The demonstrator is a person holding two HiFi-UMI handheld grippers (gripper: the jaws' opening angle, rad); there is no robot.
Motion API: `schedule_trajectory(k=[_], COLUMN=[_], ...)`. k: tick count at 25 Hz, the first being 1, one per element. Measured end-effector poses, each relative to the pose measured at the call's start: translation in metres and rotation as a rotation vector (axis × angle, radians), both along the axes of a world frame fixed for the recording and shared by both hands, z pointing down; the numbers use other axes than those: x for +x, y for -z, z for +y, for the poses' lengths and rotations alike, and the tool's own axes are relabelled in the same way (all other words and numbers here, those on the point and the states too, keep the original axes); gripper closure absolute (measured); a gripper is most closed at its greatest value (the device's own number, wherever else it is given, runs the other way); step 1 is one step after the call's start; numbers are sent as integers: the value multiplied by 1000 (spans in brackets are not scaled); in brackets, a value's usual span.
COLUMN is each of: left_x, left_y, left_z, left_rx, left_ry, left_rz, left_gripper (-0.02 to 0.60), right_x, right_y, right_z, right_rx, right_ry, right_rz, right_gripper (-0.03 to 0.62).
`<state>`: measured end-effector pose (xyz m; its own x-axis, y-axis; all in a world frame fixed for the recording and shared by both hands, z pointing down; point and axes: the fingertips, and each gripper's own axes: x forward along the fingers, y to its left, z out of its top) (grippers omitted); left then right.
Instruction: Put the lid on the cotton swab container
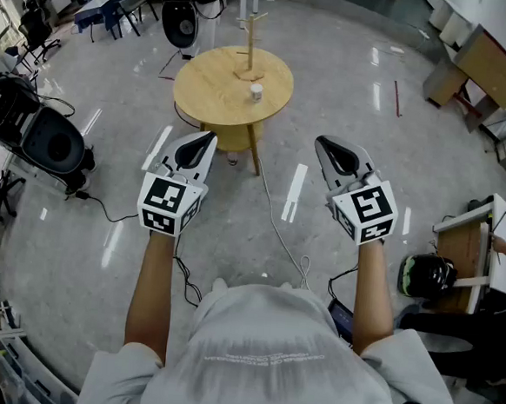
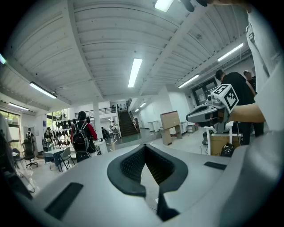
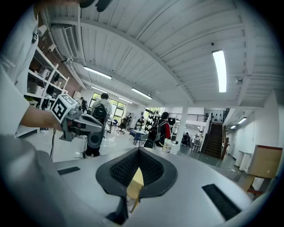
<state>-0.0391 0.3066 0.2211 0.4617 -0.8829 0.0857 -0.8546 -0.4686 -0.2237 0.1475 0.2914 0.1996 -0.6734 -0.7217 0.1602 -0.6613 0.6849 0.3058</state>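
A small white cotton swab container (image 1: 256, 91) stands on a round wooden table (image 1: 201, 84) ahead of me; from here its lid cannot be told apart. Beside it rises a wooden stand (image 1: 248, 44). My left gripper (image 1: 209, 138) is held in the air short of the table's near edge, shut and empty. At the same height to the right, my right gripper (image 1: 320, 141) is shut too, with nothing in it. The left gripper view shows its own closed jaws (image 2: 145, 147) and the right gripper (image 2: 208, 113) beside them. The right gripper view shows closed jaws (image 3: 138, 153) and a sliver of the table (image 3: 136, 179).
Cables (image 1: 274, 216) trail across the shiny grey floor below the grippers. A black machine (image 1: 48, 141) sits at the left, a fan (image 1: 180, 21) behind the table, a desk (image 1: 472, 249) and a dark helmet (image 1: 426, 276) at the right. People stand far off (image 2: 82, 135).
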Motion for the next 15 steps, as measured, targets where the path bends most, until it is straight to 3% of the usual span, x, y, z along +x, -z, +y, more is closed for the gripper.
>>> schedule_trajectory(k=[10, 15], left_x=[10, 2], left_y=[0, 0], left_z=[12, 11], left_rx=[2, 35], left_ry=[-84, -45], left_rz=[-7, 4], left_gripper=[565, 565], right_x=[-7, -6], right_y=[3, -1], right_z=[4, 7], right_rx=[-1, -16], right_ry=[22, 30], right_rz=[-22, -18], right_gripper=[568, 566])
